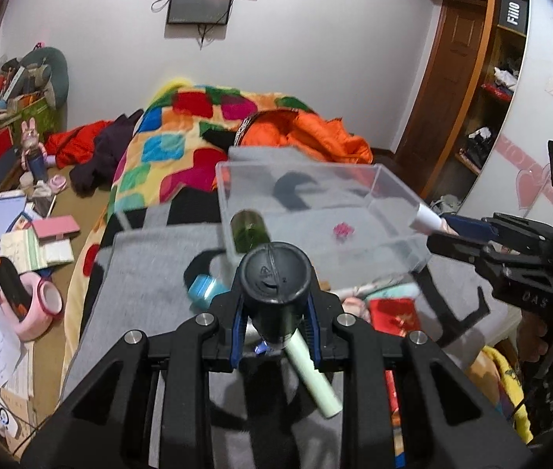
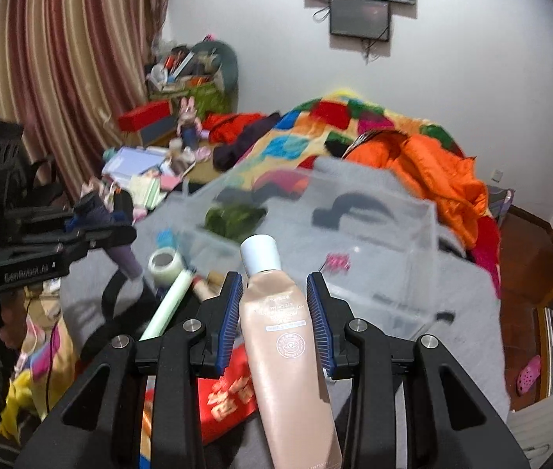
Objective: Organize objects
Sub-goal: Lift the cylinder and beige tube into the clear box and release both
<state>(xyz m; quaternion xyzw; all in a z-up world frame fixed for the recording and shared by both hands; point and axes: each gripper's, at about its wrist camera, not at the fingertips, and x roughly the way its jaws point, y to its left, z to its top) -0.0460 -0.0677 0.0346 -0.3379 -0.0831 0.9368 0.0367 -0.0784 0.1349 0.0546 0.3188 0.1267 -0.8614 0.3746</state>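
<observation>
Holding a dark bottle (image 1: 275, 285) tight, the left gripper (image 1: 275, 328) hangs above the bed (image 1: 151, 273). The right gripper (image 2: 275, 305) squeezes a pink bottle (image 2: 284, 336) near the clear box (image 1: 315, 211).

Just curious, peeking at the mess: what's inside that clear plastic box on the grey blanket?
Inside the clear plastic box lie a dark green bottle and a small pink clip-like thing. The black bottle held in front hides the near corner.

Both wrist cameras looked forward and downward along their fingers, close above the bed, sharing the clear box (image 1: 315, 211) (image 2: 315, 242).
</observation>
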